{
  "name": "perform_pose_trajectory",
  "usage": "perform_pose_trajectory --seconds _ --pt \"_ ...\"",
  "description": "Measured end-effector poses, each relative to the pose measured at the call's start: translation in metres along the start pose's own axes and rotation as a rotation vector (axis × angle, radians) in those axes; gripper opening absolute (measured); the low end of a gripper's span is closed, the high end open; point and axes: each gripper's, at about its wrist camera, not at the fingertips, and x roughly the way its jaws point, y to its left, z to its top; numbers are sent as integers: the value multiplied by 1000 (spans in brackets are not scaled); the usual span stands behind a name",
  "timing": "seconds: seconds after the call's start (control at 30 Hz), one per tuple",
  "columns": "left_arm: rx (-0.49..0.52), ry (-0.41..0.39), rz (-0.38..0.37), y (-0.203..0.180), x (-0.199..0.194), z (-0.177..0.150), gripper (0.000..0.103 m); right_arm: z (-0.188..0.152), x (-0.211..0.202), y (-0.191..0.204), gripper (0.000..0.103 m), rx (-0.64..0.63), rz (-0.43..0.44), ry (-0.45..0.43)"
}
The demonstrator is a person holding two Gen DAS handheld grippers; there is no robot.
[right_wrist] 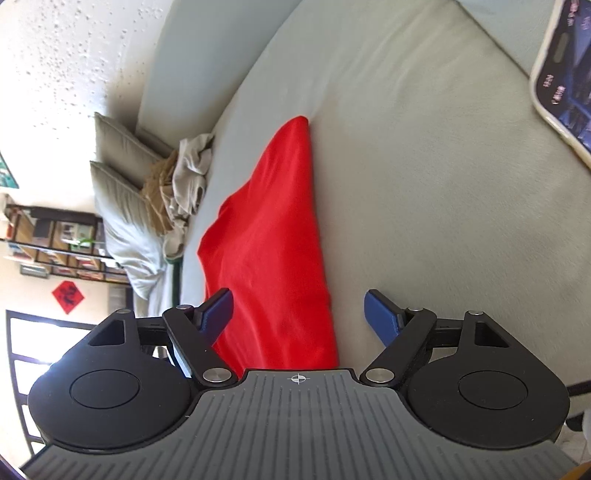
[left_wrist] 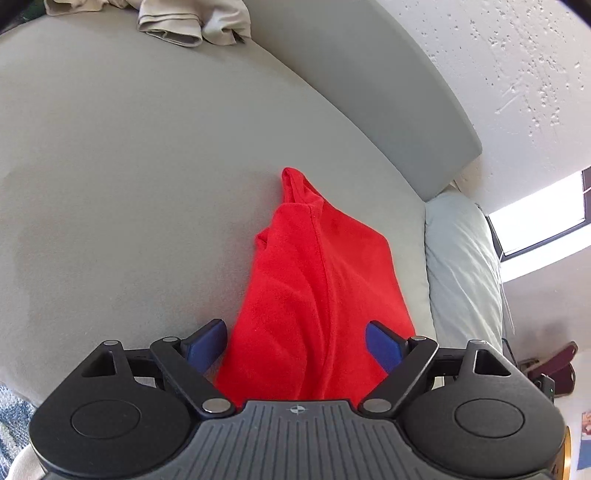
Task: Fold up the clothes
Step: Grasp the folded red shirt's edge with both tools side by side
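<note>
- Currently, red garment lies loosely bunched on the grey mattress, near its edge; one narrow end points away from both cameras.
- Left gripper: jaws spread wide, blue pads apart. Cloth shows between them in the left wrist view, but whether either pad touches it I cannot tell. Nothing clamped.
- Right gripper: jaws likewise spread. Left pad overlaps the garment's edge in view; right pad sits over bare mattress, clear of the cloth. Nothing grasped.
- Beige clothes in a crumpled heap at the mattress's far end, well apart from the red piece.
- Pillows stacked against the wall beside that heap.
- Phone at upper right of the right wrist view.
</note>
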Motion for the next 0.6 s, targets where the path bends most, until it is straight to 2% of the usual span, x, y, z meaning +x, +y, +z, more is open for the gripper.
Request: perform_pose_trajectory --seconds 0.13,0.3,0.5,0.6 --pt "36 65 -41 -1 17 8 83 12 11 -5 72 17 34 14" --pt "51 99 -93 -3 35 16 88 26 31 -3 72 21 59 32" --pt "119 173 -116 -20 58 26 89 38 68 20 73 -83 27 38" --pt "109 190 -127 -24 72 27 82 40 84 30 72 -180 6 20"
